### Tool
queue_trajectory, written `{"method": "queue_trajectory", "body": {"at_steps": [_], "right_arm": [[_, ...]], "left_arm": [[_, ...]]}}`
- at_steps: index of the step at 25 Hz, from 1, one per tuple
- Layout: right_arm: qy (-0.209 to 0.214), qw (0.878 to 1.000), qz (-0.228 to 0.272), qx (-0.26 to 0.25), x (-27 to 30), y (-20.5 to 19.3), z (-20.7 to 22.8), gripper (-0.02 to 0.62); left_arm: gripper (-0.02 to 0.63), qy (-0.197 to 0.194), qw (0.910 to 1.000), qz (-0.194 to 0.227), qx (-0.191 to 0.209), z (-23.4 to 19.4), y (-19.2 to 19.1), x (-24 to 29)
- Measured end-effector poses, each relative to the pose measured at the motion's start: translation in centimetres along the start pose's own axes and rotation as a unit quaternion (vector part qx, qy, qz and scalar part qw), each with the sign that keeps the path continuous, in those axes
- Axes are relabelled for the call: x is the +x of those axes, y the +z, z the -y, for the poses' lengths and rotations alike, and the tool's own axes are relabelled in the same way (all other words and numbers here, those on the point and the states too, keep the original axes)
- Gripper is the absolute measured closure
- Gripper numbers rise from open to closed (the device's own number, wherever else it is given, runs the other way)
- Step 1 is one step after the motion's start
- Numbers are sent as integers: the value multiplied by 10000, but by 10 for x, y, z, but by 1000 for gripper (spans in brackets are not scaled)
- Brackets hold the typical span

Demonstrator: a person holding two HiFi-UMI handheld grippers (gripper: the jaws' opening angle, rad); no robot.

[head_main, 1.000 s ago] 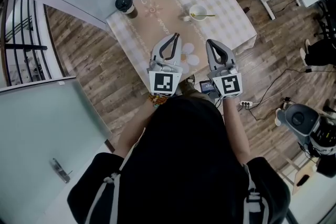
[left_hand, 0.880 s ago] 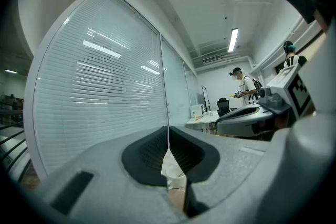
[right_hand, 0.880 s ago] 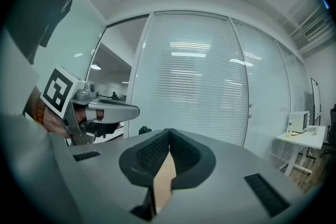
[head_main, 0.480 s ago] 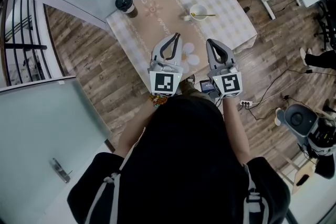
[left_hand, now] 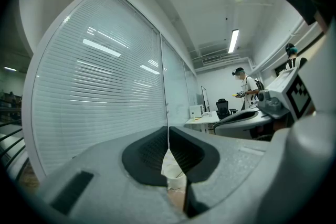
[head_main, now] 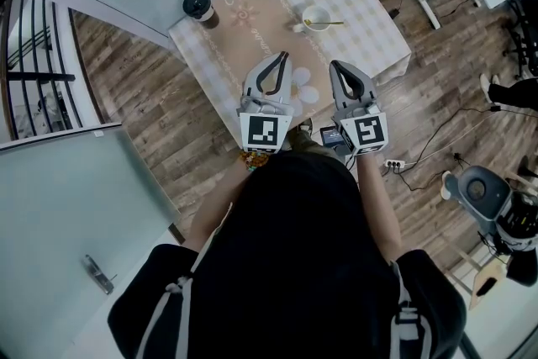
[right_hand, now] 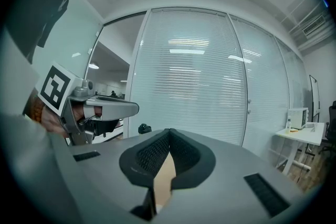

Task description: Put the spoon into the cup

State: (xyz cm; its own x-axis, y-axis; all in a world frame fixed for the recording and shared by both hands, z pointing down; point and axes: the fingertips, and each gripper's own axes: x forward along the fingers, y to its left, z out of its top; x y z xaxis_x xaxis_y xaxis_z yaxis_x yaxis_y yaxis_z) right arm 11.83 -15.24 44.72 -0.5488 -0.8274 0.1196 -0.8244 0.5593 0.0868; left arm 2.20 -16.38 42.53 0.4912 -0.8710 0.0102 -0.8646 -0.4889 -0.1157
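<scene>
Counted items: two hand-held grippers, one white cup, one gold-coloured spoon, one brown cup with a black lid, and one table.

The left gripper (head_main: 284, 56) and the right gripper (head_main: 334, 65) are hovering side by side over the near edge of the table. In each gripper view the jaws are pressing tip to tip, clenched on nothing.

The small white cup (head_main: 316, 18) is standing ahead of the right gripper, well apart from its tips. The thin gold-coloured spoon (head_main: 333, 23) is resting in it, with the handle projecting over the rim to the right. The brown cup with the black lid (head_main: 198, 6) is standing ahead and to the left of the left gripper, at the far corner.

The table (head_main: 370, 38) is wearing a pale checked cloth. The wood-plank floor (head_main: 151, 113) is carrying cables on the right. A glass partition with slatted blinds (right_hand: 189, 76) is facing both grippers.
</scene>
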Motion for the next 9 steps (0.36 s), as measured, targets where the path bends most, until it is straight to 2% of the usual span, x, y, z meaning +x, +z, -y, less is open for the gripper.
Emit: {"method": "queue_trajectory", "body": {"at_steps": [9], "right_arm": [[75,10000,-24,-20,-4,-3,-3,589]], "left_arm": [[584,-51,10000,-16,-20,5,-3,0]]}}
